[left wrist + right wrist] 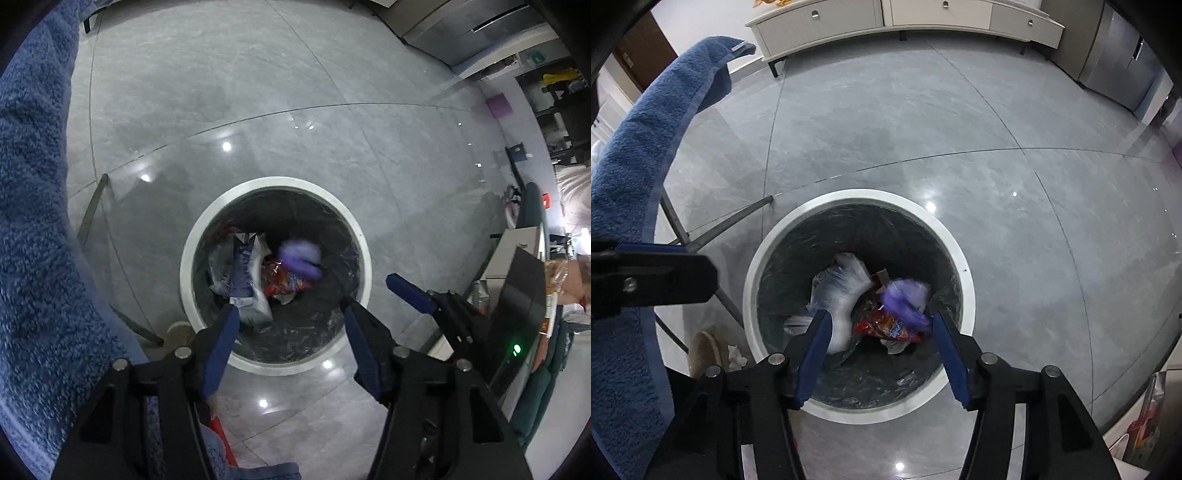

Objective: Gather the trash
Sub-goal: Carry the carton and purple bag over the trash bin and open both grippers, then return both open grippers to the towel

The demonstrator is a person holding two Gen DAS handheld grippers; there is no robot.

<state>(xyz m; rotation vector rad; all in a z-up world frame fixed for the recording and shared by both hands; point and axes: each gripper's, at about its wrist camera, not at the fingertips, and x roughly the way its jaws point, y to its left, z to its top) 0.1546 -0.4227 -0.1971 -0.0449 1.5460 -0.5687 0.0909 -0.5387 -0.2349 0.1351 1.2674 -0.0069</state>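
Both my tools, left (288, 314) & right (881, 325), spread & empty over the bin (798, 221); purple trash (905, 295) blurred inside w/ wrappers. Keep centred over rim, clear of towel (639, 140)

Both claws are pointing steeply downward, the left claw (288, 310) and right claw (881, 323) gaping wide, holding nothing.
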